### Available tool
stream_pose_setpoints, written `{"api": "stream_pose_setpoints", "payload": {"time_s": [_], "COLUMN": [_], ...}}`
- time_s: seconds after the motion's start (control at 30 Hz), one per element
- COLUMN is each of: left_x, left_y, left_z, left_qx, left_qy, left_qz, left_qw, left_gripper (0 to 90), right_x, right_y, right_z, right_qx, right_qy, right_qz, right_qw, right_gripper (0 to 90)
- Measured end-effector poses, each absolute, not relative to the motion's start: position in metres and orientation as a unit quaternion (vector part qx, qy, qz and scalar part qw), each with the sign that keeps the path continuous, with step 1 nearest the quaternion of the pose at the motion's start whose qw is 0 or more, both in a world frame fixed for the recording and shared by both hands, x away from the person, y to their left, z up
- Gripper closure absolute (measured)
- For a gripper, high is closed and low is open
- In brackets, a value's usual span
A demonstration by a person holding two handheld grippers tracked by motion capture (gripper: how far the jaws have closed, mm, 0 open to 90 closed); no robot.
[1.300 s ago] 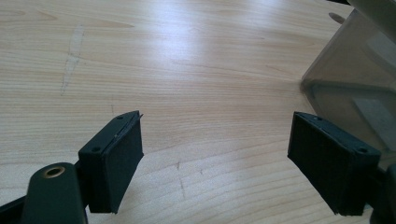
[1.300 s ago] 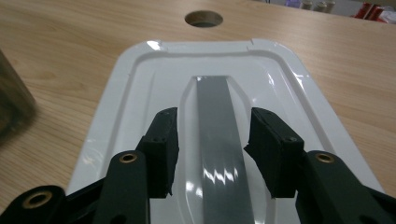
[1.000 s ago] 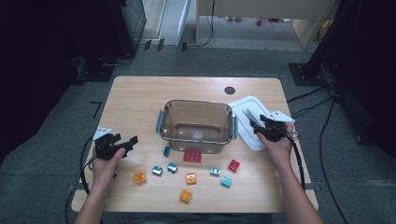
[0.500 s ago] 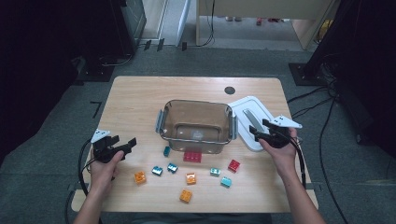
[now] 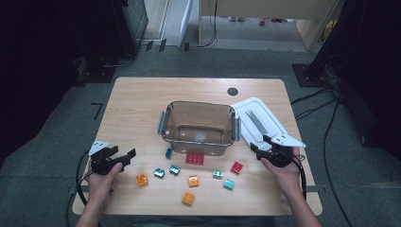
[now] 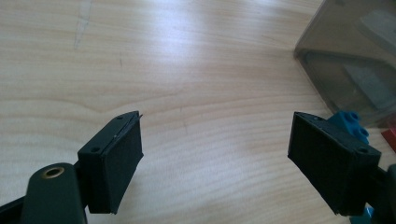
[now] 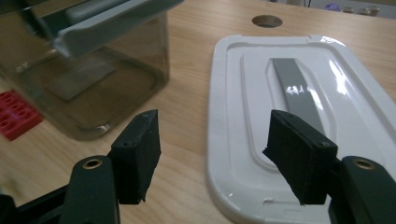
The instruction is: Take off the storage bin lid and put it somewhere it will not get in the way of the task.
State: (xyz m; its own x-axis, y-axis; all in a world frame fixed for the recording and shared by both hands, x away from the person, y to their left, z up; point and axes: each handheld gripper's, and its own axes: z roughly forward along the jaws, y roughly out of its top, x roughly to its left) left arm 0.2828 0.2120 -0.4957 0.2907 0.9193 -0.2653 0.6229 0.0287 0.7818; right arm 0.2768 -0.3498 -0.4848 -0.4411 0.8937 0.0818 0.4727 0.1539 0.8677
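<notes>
The right gripper (image 5: 263,147) had its jaws spread wide with nothing between them, hovering over the near edge of the white lid (image 5: 257,119), which lay flat on the table (image 5: 137,104) just beside the right end of the clear box (image 5: 198,126). In the right gripper view the lid's rim (image 7: 299,121) sat directly under and ahead of the jaws, its long axis and grey strip running away from them. The box stood to the left of that gripper, open-topped and empty as far as could be seen, with its grey latch tilted outward.

The left gripper (image 5: 127,155) was likewise open and held nothing, low over bare wood at the front-left. From its jaws the bricks lay to the right: a teal brick (image 6: 348,123) just past the right jaw, near the box corner. The orange brick (image 5: 141,179) was the nearest loose piece to that hand, with further blue, teal, orange and red bricks strewn along the front of the box and a flat red brick (image 5: 194,159) touching its near wall.

I judged the left hand better placed for the bricks and the right for the lid; nothing stood between either gripper and its piece.
</notes>
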Motion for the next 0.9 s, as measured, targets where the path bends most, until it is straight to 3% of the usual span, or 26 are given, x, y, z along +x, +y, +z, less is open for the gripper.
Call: {"api": "stream_pose_setpoints", "payload": {"time_s": [0.27, 0.5, 0.9], "left_x": [0.268, 0.264, 0.266], "left_y": [0.217, 0.205, 0.209], "left_z": [-0.51, -0.511, -0.512], "left_qx": [0.677, 0.704, 0.699], "left_qy": [0.577, 0.553, 0.563], "left_qz": [0.164, 0.195, 0.178], "left_qw": [0.426, 0.401, 0.404], "left_gripper": [14.8, 14.1, 14.0], "right_x": [0.251, 0.229, 0.233], "right_y": [-0.343, -0.341, -0.322], "right_z": [-0.498, -0.511, -0.518], "right_qx": [0.466, 0.47, 0.455], "right_qy": [0.731, 0.734, 0.742], "right_qz": [0.45, 0.452, 0.467], "right_qw": [0.213, 0.189, 0.154], "right_gripper": [36.2, 37.3, 38.5]}}
